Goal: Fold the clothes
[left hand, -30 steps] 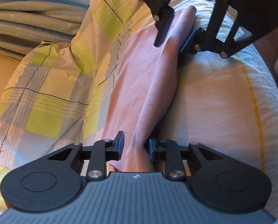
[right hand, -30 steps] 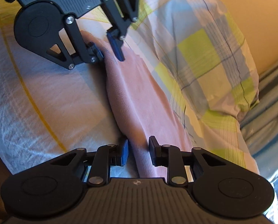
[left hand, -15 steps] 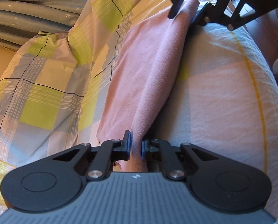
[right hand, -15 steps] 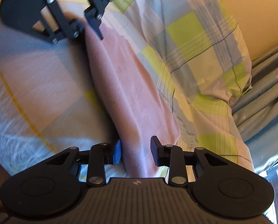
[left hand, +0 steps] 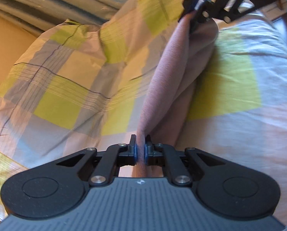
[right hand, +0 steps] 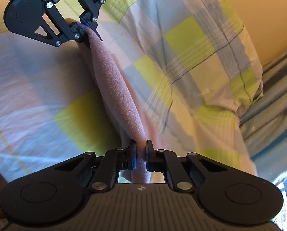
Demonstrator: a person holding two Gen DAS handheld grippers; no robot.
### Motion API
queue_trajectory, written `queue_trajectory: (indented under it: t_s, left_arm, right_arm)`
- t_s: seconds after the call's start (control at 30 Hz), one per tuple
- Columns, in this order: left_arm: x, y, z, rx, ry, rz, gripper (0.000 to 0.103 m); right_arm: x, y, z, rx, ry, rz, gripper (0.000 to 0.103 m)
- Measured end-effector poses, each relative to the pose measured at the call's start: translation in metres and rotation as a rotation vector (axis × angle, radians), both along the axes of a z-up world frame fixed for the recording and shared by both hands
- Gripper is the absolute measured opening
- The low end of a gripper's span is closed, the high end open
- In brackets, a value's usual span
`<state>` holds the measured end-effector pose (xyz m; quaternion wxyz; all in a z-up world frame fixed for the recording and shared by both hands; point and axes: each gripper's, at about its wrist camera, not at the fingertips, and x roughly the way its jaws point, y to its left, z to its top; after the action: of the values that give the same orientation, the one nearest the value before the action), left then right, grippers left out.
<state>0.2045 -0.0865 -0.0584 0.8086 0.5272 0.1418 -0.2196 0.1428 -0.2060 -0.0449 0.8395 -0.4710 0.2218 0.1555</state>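
Note:
A long pink garment [left hand: 174, 73] is stretched taut in a narrow band above the bed between my two grippers. In the left wrist view my left gripper [left hand: 140, 140] is shut on the near end, the cloth pinched between its blue pads. At the top of that view my right gripper [left hand: 198, 5] holds the far end. In the right wrist view the right gripper [right hand: 140, 144] has its jaws closing, the pads pressing on the pink garment [right hand: 114, 80]. At the upper left of that view the left gripper [right hand: 87, 27] grips the other end.
Under the garment lies a bed with a pale sheet [left hand: 239, 96] checked in yellow-green. Beside it sits a checked pillow [left hand: 66, 88]. Blue-grey folded fabric [right hand: 274, 100] hangs past the pillow, next to an orange wall [right hand: 258, 9].
Both grippers closed on the ends of the pink garment and rose. The cloth, which lay on the bed, now hangs stretched between them.

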Motion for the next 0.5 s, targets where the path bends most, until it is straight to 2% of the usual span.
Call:
queue_trajectory:
  t_s: [0.17,0.27,0.37,0.5]
  left_arm:
    - [0.048,0.011,0.048,-0.016,-0.123,0.076,0.005]
    - [0.048,0.024,0.073,-0.033,-0.174,0.115,0.005]
    - [0.022,0.034,0.06,0.023,-0.12,0.115,0.005]
    - [-0.025,0.044,0.003,0.087,0.018,0.112,0.005]
  right_arm:
    - [0.069,0.006,0.044,-0.023,-0.128,0.04,0.007]
    - [0.095,0.017,0.074,0.007,-0.231,0.059,0.007]
    - [0.097,0.027,0.085,0.05,-0.268,0.08,0.007]
    - [0.071,0.036,0.056,0.064,-0.177,0.112,0.007]
